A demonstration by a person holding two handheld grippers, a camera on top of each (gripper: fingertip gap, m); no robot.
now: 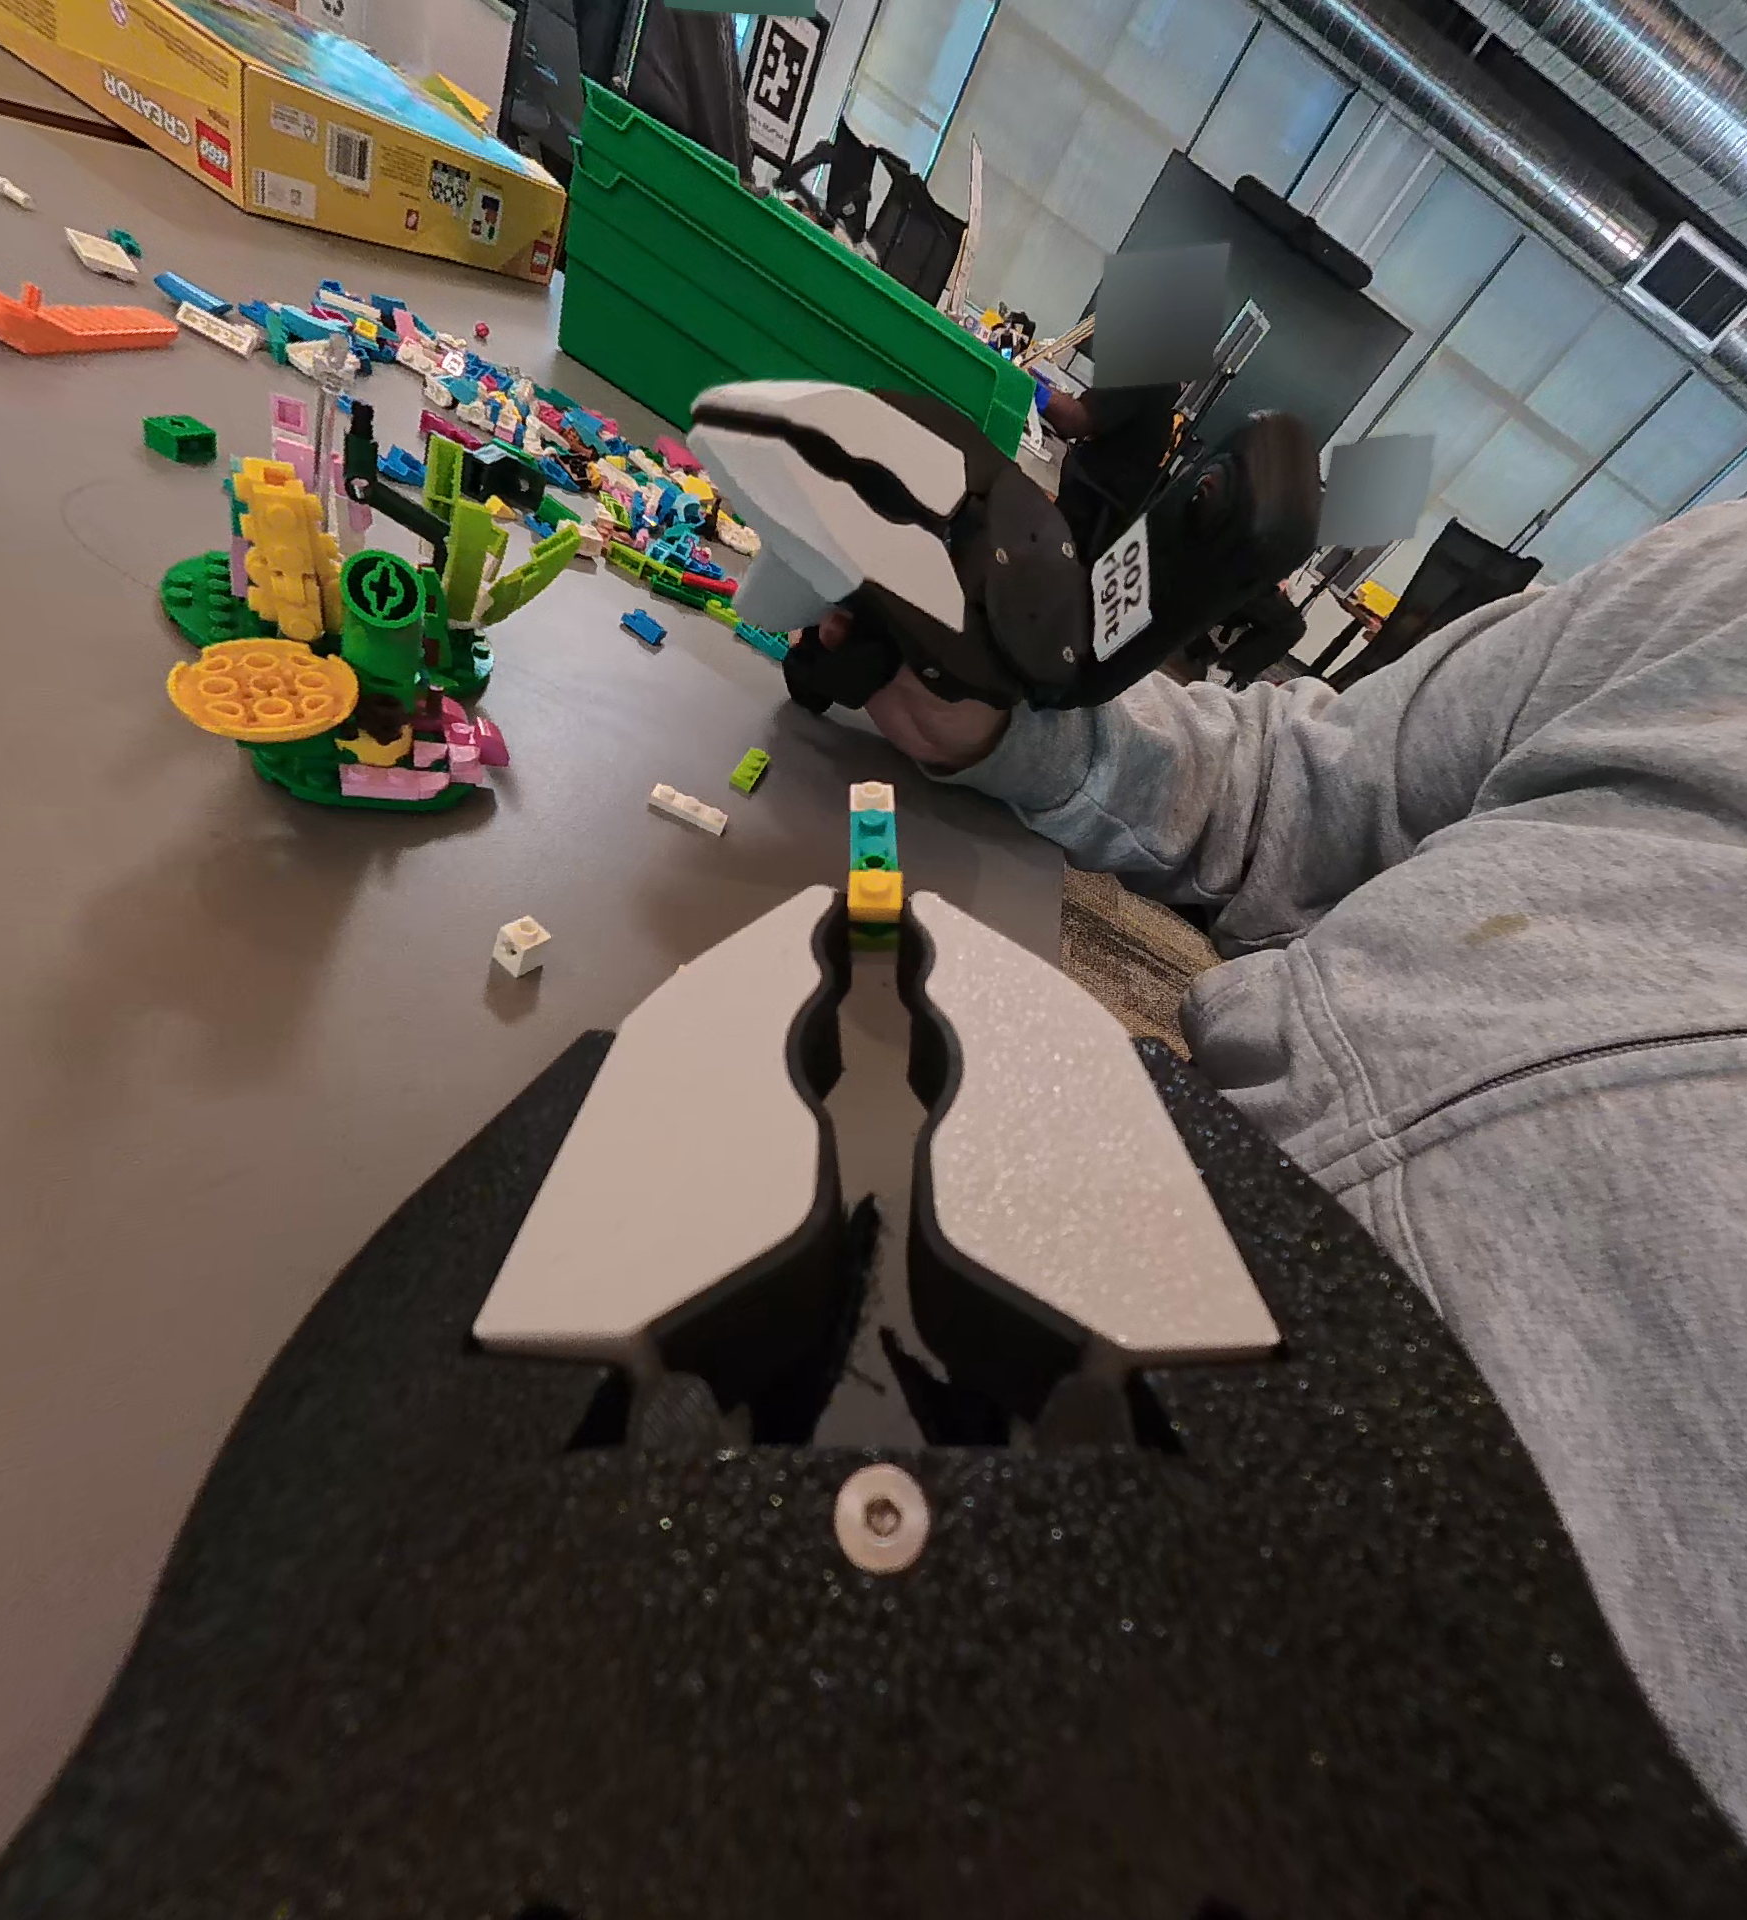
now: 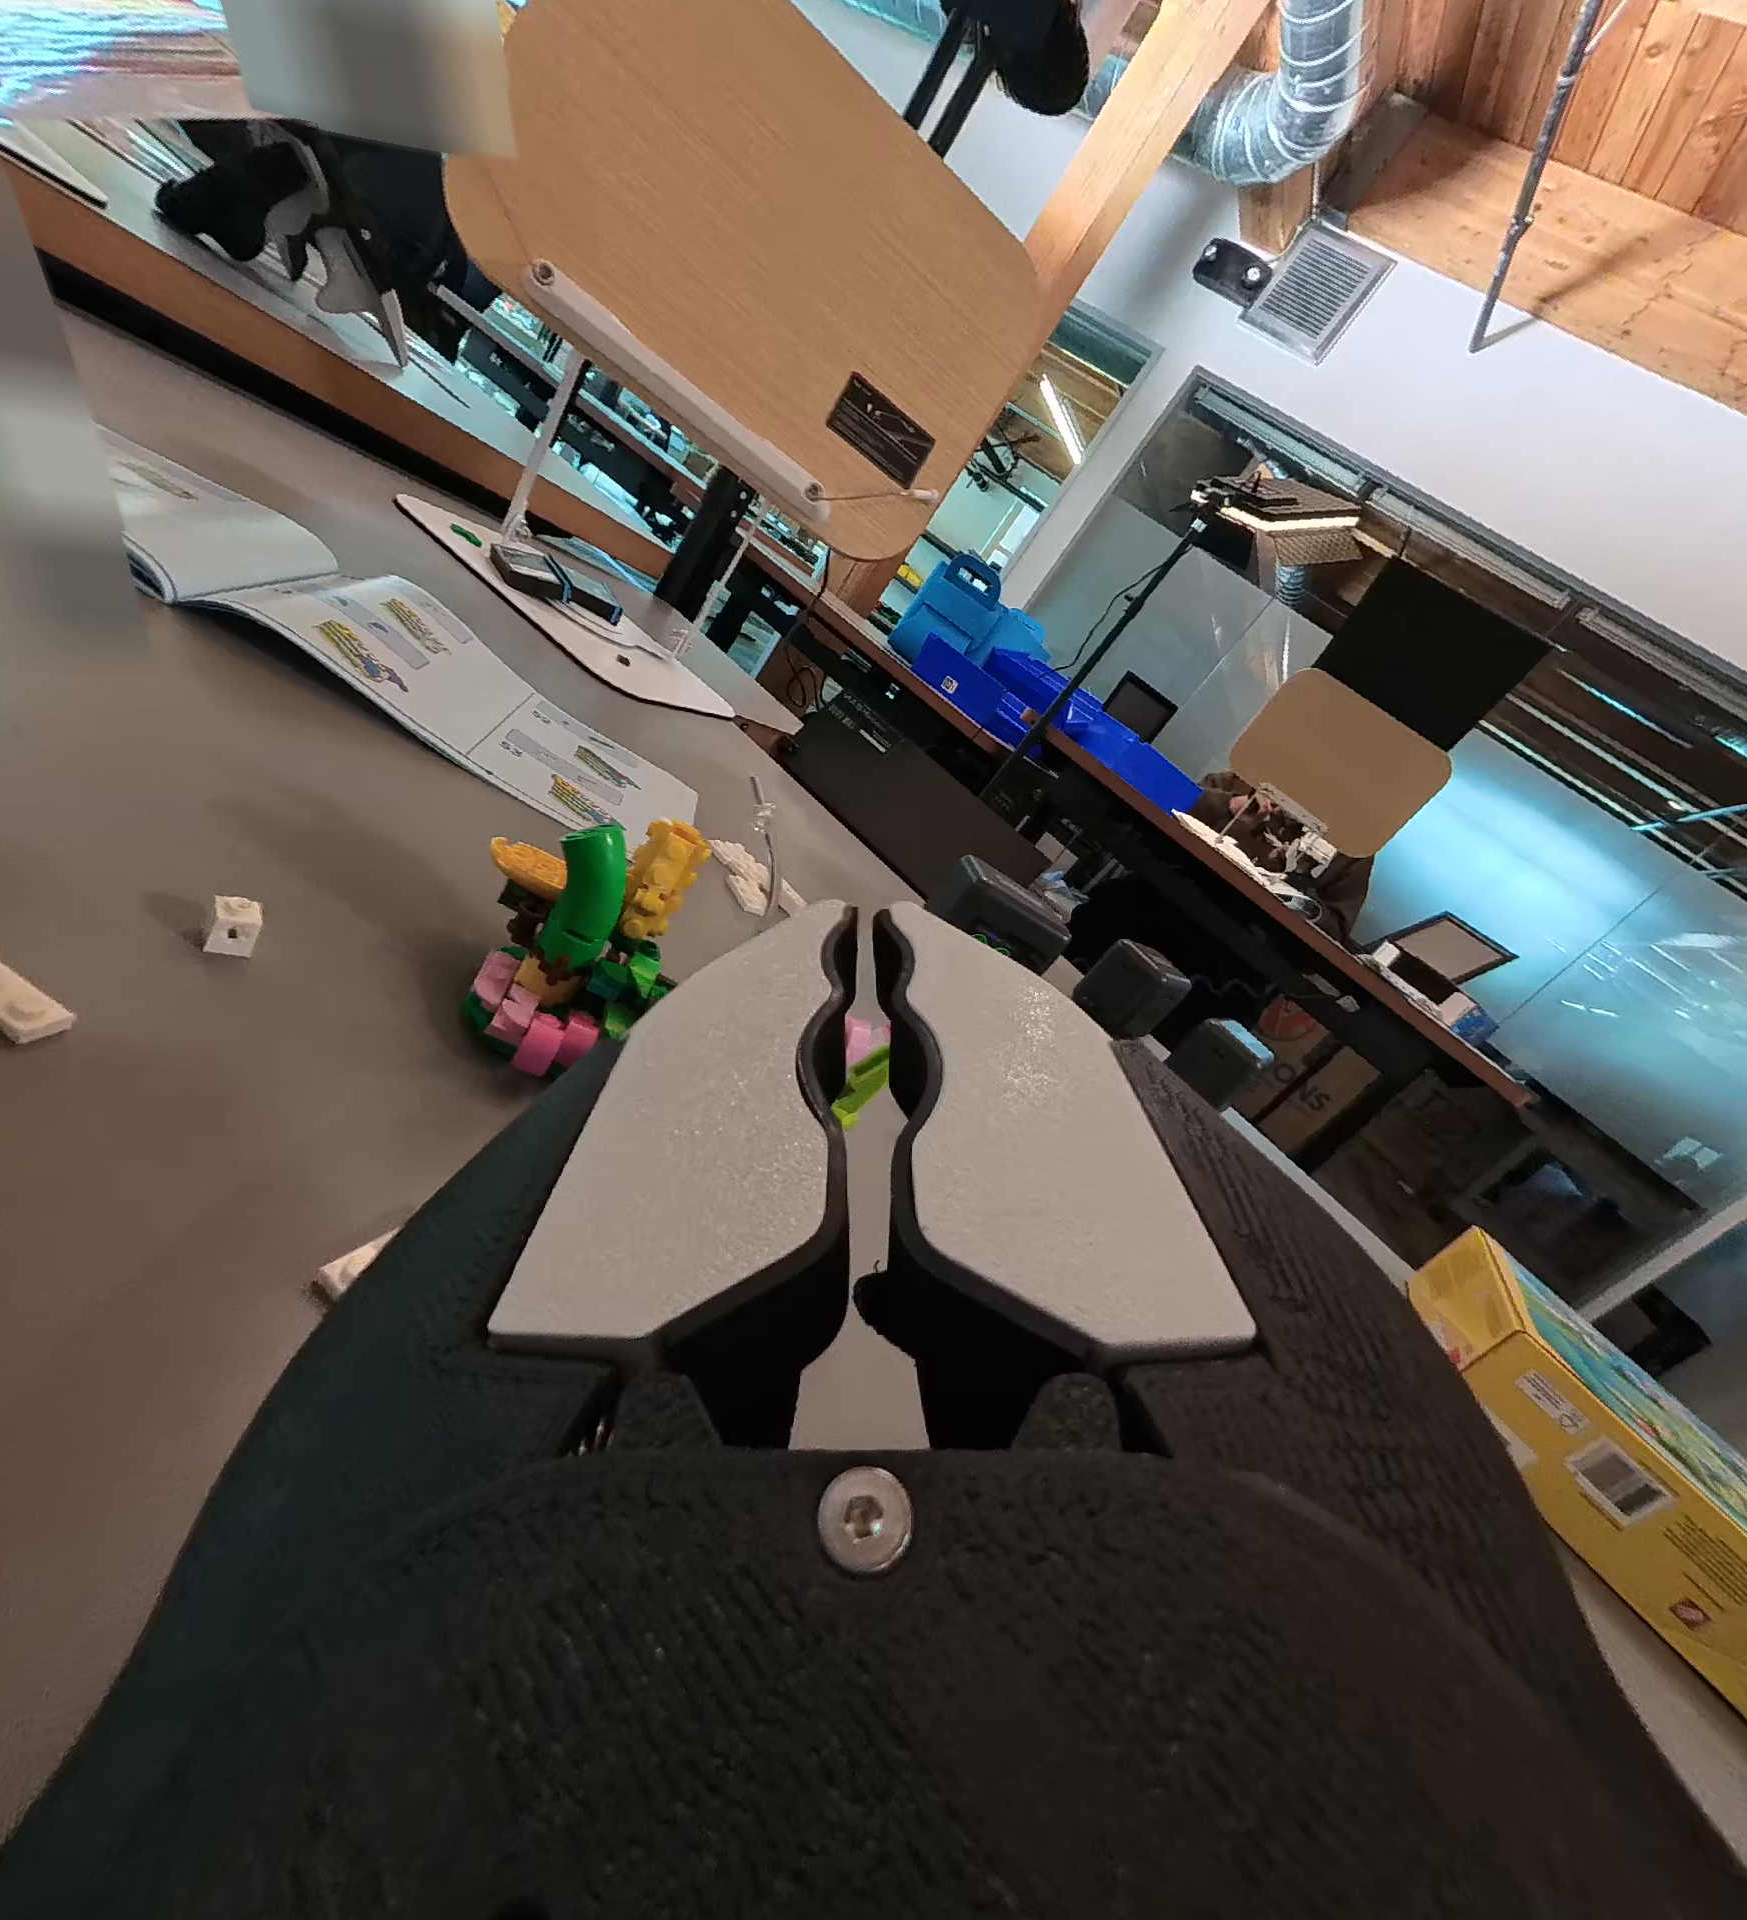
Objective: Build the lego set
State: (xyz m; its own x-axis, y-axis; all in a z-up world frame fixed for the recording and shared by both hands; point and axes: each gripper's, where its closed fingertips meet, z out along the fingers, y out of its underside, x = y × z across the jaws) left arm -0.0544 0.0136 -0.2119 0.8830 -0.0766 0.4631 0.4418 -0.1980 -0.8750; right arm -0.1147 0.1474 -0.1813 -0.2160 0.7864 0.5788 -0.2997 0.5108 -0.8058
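Note:
My left gripper (image 1: 874, 914) is shut on one end of a short stack of small bricks (image 1: 873, 844), coloured yellow, green, teal and white. The stack sticks out forward past the fingertips, above the grey table (image 1: 121, 1091). My right gripper (image 2: 864, 920) is shut, with nothing between its tips. It also shows in the left wrist view (image 1: 765, 561), raised above the table beyond the stack, in a hand with a grey sleeve (image 1: 1471, 831). A built flower model (image 1: 329, 623) stands to the left; in the right wrist view (image 2: 578, 956) it sits just left of the fingers.
A pile of loose bricks (image 1: 557, 457) lies behind the model. A white single brick (image 1: 521, 945), a white plate (image 1: 687, 808) and a lime piece (image 1: 749, 771) lie nearby. A green bin (image 1: 744, 281), a yellow box (image 1: 329, 135) and an open booklet (image 2: 412, 665) lie farther off. Left tips to right tips: about 15 cm.

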